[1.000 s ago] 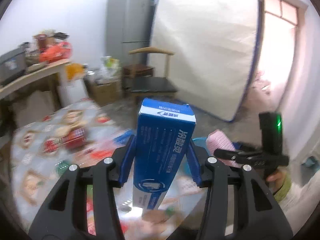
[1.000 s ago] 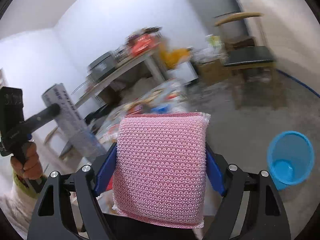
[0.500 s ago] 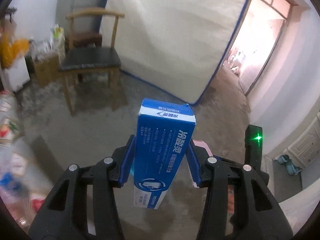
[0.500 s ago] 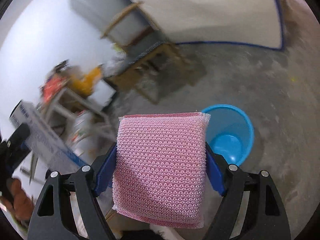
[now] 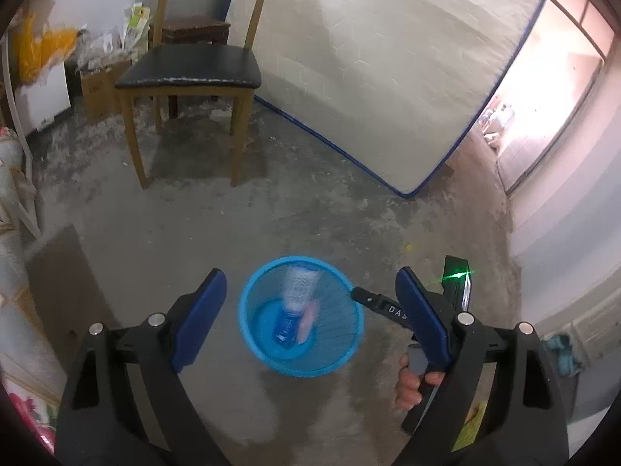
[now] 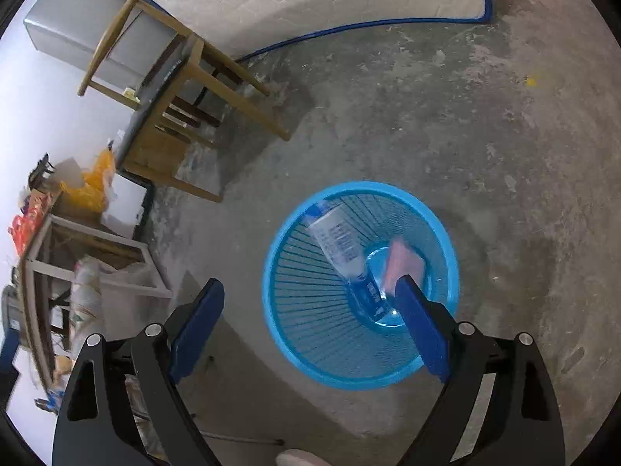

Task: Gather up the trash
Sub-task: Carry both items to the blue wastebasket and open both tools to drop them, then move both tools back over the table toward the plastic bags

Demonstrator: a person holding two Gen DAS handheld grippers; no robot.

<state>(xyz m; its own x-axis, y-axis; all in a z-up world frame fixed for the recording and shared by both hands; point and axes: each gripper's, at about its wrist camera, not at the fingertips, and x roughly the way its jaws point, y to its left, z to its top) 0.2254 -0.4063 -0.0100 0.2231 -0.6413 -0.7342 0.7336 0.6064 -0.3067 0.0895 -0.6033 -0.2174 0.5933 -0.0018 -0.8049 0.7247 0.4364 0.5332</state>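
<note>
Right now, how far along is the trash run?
Done: the box and pink sponge are in the blue bin, blurred, perhaps not yet settled. In hand: nothing; the left claw and right claw are opening with nothing between them. Left: clutter on the table, which may hold more trash.

Both wrist cameras are looking steeply down along their tongs, sharing the blue basket (image 5: pixel 302 316) (image 6: pixel 361 283), chair (image 5: pixel 190 70) (image 6: pixel 174 89) and floor.

Left gripper (image 5: pixel 308 316) and right gripper (image 6: pixel 310 312) tilted downward, jaws opening, empty
</note>
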